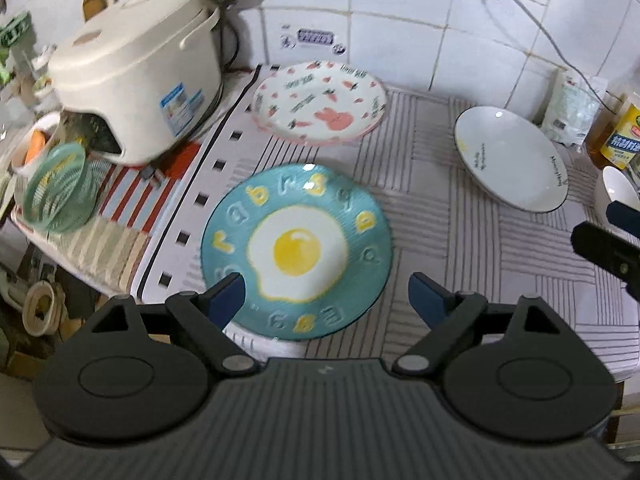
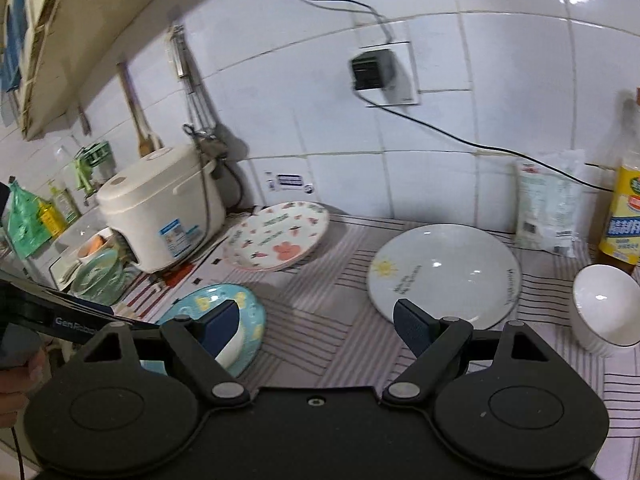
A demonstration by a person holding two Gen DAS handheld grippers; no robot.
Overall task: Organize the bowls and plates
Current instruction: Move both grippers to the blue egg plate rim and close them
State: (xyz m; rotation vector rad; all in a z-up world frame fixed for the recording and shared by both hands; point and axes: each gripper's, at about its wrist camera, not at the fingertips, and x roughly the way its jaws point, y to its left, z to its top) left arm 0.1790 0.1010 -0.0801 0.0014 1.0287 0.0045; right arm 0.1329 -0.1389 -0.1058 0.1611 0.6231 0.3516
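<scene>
A teal plate with a fried-egg picture (image 1: 296, 252) lies on the striped cloth directly in front of my left gripper (image 1: 326, 298), which is open and empty just above its near rim. A pink-patterned plate (image 1: 320, 102) lies behind it near the wall. A white plate (image 1: 512, 158) lies to the right, and a white bowl (image 2: 606, 306) stands at its right. My right gripper (image 2: 316, 326) is open and empty, hovering over the cloth between the teal plate (image 2: 244, 322) and the white plate (image 2: 444, 276).
A cream rice cooker (image 1: 136, 76) stands at the back left with a green mesh basket (image 1: 56, 188) in front of it. A plastic bag (image 2: 548, 204) and a yellow-labelled bottle (image 2: 624, 216) stand by the wall at right. A cable hangs from the wall socket (image 2: 376, 70).
</scene>
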